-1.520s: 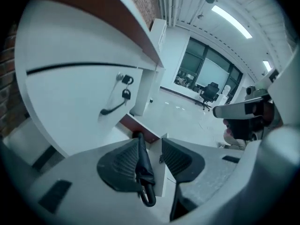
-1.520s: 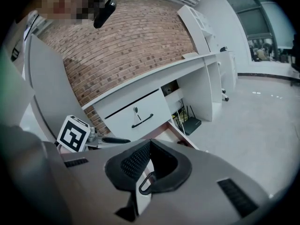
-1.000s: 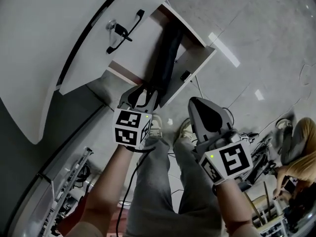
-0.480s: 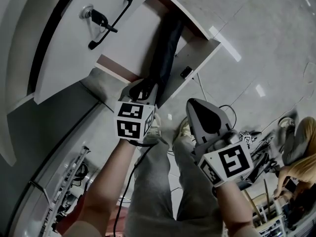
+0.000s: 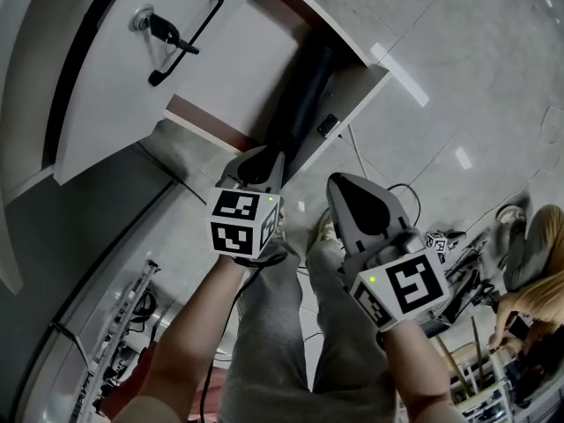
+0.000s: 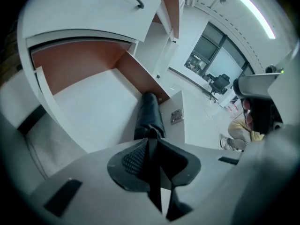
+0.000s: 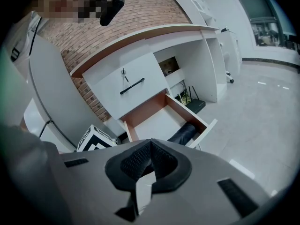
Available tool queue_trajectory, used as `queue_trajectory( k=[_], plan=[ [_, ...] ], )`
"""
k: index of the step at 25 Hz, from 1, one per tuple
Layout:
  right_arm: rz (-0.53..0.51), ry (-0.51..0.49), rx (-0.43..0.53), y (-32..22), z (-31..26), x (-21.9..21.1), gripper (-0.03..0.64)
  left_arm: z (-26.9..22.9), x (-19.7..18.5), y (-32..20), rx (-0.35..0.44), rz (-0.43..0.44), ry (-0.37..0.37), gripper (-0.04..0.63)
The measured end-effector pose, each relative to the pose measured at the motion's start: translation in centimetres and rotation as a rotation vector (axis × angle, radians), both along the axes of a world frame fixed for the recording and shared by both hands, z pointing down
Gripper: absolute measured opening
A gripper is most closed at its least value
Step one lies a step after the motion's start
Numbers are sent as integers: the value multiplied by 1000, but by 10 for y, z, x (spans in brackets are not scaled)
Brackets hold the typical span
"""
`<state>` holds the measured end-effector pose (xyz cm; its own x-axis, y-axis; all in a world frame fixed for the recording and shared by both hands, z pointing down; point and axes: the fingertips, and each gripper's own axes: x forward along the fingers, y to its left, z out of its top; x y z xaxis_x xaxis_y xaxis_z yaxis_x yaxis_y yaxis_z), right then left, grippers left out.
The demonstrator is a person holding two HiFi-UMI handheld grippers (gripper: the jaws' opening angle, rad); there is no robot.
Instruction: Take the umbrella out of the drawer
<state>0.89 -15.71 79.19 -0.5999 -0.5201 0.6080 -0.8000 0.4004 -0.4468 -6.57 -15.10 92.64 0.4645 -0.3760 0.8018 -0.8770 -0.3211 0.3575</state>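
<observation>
A black folded umbrella (image 5: pixel 304 95) lies along the right side of the open white drawer (image 5: pixel 352 86), with its near end at the drawer's front. My left gripper (image 5: pixel 264 159) reaches down onto that near end. In the left gripper view the umbrella (image 6: pixel 149 118) runs straight into my left gripper (image 6: pixel 151 142), whose jaws are closing with the dark end pinched between the pads. My right gripper (image 5: pixel 339 183) hangs over the floor to the right of the drawer, shut and holding nothing. From the right gripper (image 7: pixel 150 144) view, the umbrella (image 7: pixel 183 134) shows in the drawer (image 7: pixel 154 121).
Above the open drawer is a white drawer front with a black handle (image 5: pixel 185 33) and a key in its lock. The person's legs and shoes (image 5: pixel 326 232) are right below the grippers. Cables and gear crowd the floor at right, where another person (image 5: pixel 538 254) sits.
The left gripper's jaws, wide around the umbrella's near end before, have closed in on it. Both grippers have sunk a little toward the drawer.
</observation>
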Motion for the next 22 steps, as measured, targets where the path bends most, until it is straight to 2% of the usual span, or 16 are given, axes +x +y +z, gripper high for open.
queue_trajectory(
  k=[6, 14, 19, 22],
  plan=[
    [-2, 1, -6, 6, 3, 1, 8, 3, -4, 11, -32, 26, -7, 61],
    [-6, -4, -12, 11, 5, 1, 8, -3, -5, 15, 23, 63, -38, 27],
    [-10, 0, 3, 10, -9, 3, 8, -34, 3, 12, 81, 82, -26, 21],
    [-10, 3, 13, 8, -24, 3, 8, -52, 2, 10, 81, 76, -19, 18]
  ],
)
